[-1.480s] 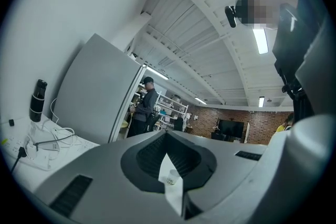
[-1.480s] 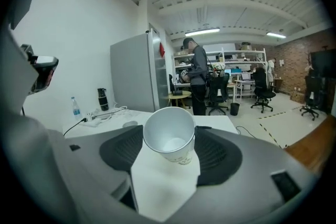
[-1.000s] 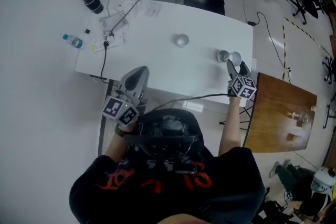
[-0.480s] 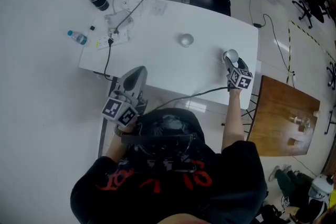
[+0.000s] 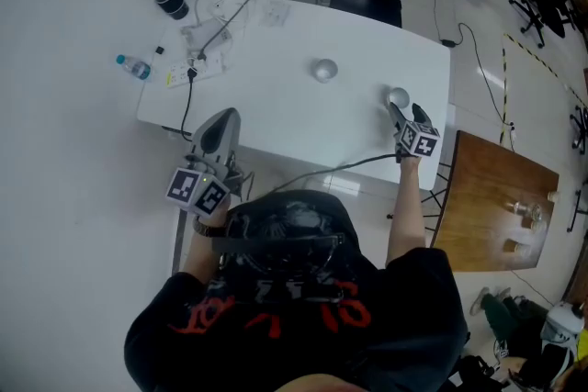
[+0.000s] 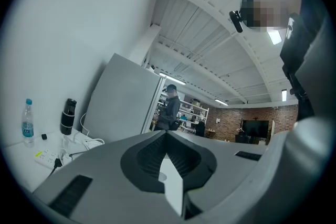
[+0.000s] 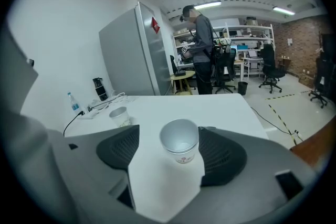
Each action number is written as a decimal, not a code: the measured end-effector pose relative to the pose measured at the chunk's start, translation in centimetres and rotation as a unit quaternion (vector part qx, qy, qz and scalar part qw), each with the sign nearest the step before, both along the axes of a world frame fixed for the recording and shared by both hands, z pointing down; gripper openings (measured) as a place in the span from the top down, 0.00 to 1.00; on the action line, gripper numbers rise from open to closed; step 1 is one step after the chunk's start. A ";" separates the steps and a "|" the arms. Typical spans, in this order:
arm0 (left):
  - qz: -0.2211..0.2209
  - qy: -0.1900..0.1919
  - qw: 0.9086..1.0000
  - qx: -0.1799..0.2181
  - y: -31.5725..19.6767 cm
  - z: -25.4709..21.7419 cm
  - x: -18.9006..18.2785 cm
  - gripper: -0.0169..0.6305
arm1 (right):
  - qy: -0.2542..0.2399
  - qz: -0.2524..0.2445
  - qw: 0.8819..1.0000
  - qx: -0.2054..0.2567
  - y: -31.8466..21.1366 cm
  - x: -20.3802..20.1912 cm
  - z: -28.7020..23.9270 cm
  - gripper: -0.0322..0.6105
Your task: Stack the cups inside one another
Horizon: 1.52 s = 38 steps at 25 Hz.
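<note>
Head view: showed right gripper (image 5: pixel 407 113) just behind apparently nested paper cups (image 5: pixel 398 96) near white table's (image 5: pixel 276 96) right edge; lone paper cup (image 5: pixel 323 69) mid-table.

Left gripper view: showed left gripper (image 6: pixel 167 134) pressed together, empty.

Right gripper view: caught jaws opening around them, standing free, nothing inside; probably risked clipping and toppling them on withdrawal.

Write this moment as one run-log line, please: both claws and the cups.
right claw: opening, near cup between jaws, ungripped | left claw: shut, empty | far cup: upright on table, apart, unstacked
</note>
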<state>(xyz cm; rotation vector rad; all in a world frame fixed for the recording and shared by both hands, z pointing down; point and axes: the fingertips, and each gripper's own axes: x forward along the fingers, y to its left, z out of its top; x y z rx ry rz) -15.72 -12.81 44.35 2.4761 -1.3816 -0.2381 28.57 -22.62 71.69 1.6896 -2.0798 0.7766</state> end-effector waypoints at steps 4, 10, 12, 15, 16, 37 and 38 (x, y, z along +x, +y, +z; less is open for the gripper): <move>-0.009 0.000 1.000 0.004 -0.5 -0.4 -0.8 0.97 | 0.001 0.004 1.000 0.005 1.1 0.2 -0.5 0.38; -0.015 -0.005 1.000 0.010 -1.1 -0.8 -1.6 0.97 | -0.038 -0.026 0.998 0.035 2.7 -2.0 -2.6 0.38; -0.011 -0.007 1.000 0.008 -1.1 -0.6 -1.5 0.97 | -0.047 -0.027 0.998 0.043 3.0 -2.3 -3.3 0.38; -0.002 -0.008 1.000 0.003 -1.0 -0.3 -1.1 0.97 | -0.077 -0.028 0.995 0.056 3.5 -2.9 -4.6 0.39; 0.002 -0.008 1.000 0.002 -1.0 -0.2 -0.9 0.97 | -0.094 -0.029 0.993 0.062 3.6 -3.2 -5.2 0.40; 0.006 -0.007 1.000 -0.009 -1.2 0.4 -0.9 0.97 | -0.136 -0.063 0.981 0.125 3.7 -8.1 -11.7 0.36; 0.005 -0.007 1.000 -0.010 -1.2 0.4 -1.0 0.97 | -0.134 -0.064 0.981 0.125 3.6 -8.3 -11.7 0.35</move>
